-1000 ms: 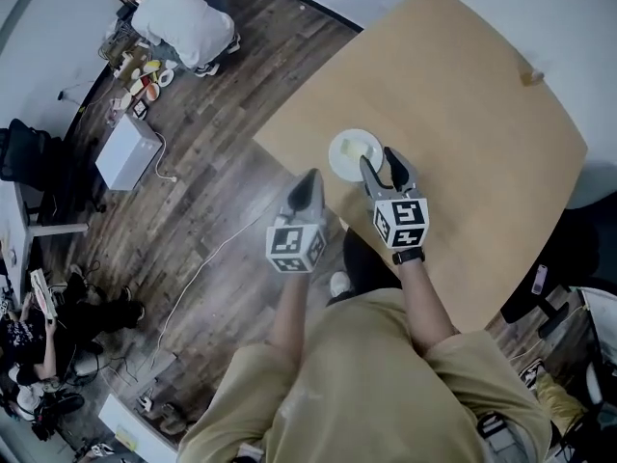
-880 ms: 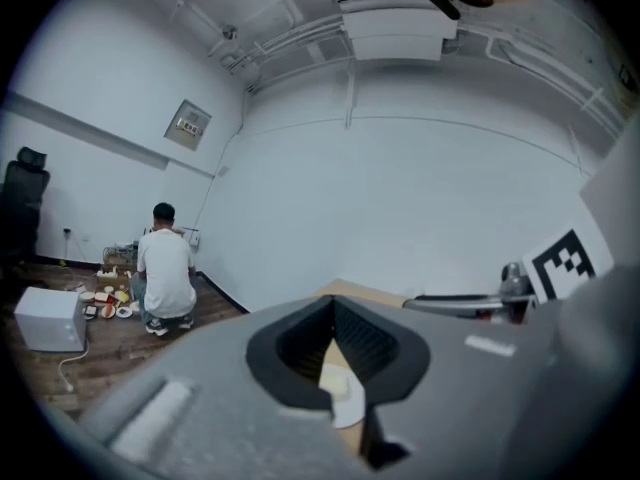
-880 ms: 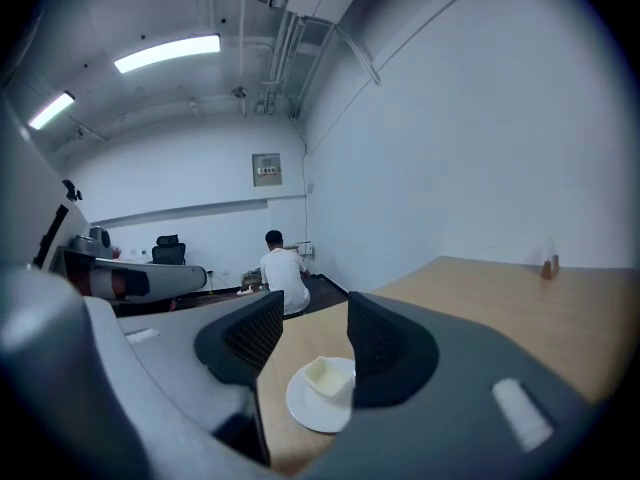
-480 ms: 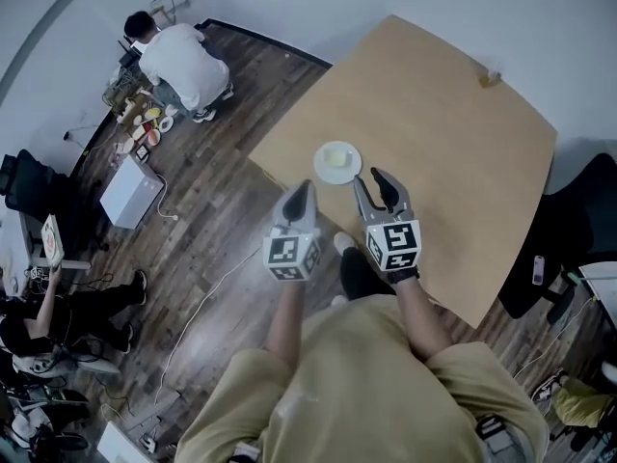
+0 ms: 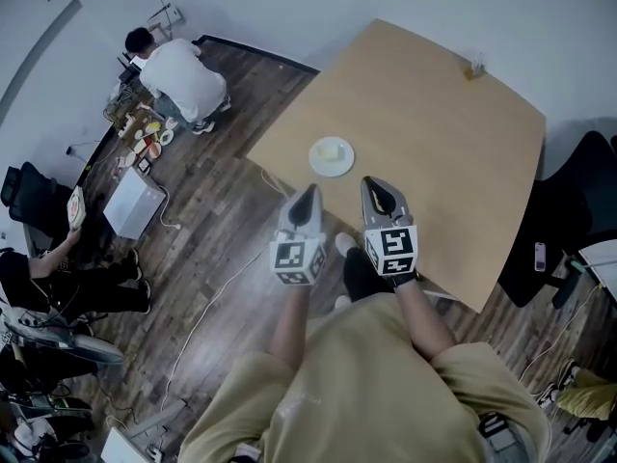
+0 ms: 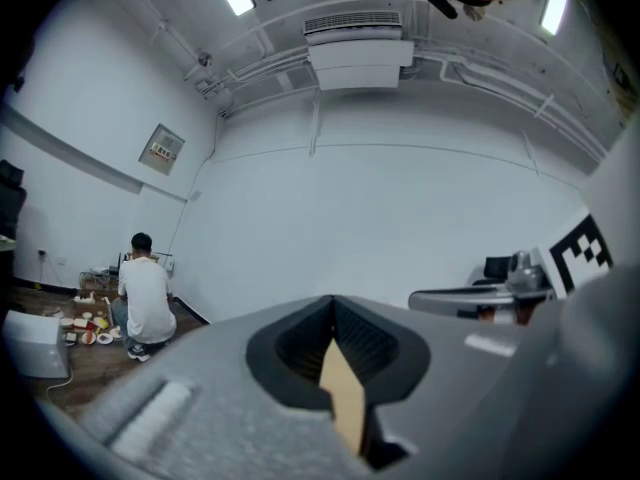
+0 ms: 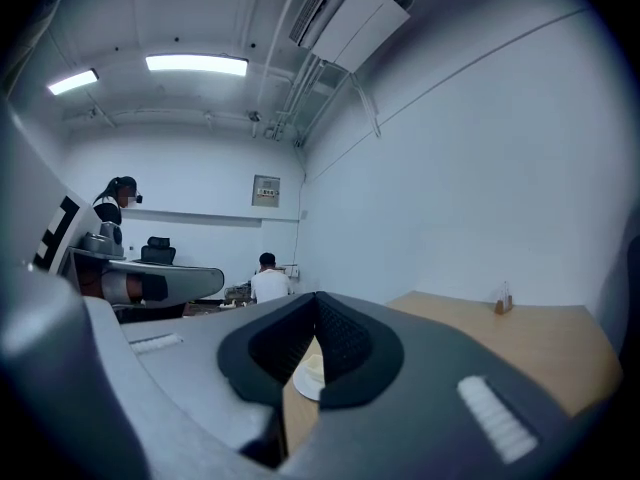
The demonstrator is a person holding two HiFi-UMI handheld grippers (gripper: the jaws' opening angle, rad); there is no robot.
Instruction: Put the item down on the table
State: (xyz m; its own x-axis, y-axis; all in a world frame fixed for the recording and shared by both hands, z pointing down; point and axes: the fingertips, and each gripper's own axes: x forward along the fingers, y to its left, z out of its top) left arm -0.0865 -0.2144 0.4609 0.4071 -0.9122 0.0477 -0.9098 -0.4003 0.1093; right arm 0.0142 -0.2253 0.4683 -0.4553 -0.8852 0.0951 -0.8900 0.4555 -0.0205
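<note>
A white plate (image 5: 331,155) with a pale yellow piece on it rests near the front edge of the tan table (image 5: 443,152). Both grippers hang short of it, held off the table's edge over the floor. My left gripper (image 5: 307,199) is shut and holds nothing. My right gripper (image 5: 378,193) is also shut and empty, a little nearer the plate. In the left gripper view the left gripper (image 6: 335,353) shows only a sliver of table between its jaws. The right gripper (image 7: 312,353) frames the plate (image 7: 308,376) through its jaw gap.
A small object (image 5: 473,66) stands at the table's far corner. A black chair (image 5: 578,196) is at the right. On the wooden floor at the left, a person in a white shirt (image 5: 183,75) crouches by scattered items and a white box (image 5: 135,203).
Both grippers have drawn back from the plate toward my body. The right gripper, open beside the plate a second ago, is now shut. The plate stays on the table.
</note>
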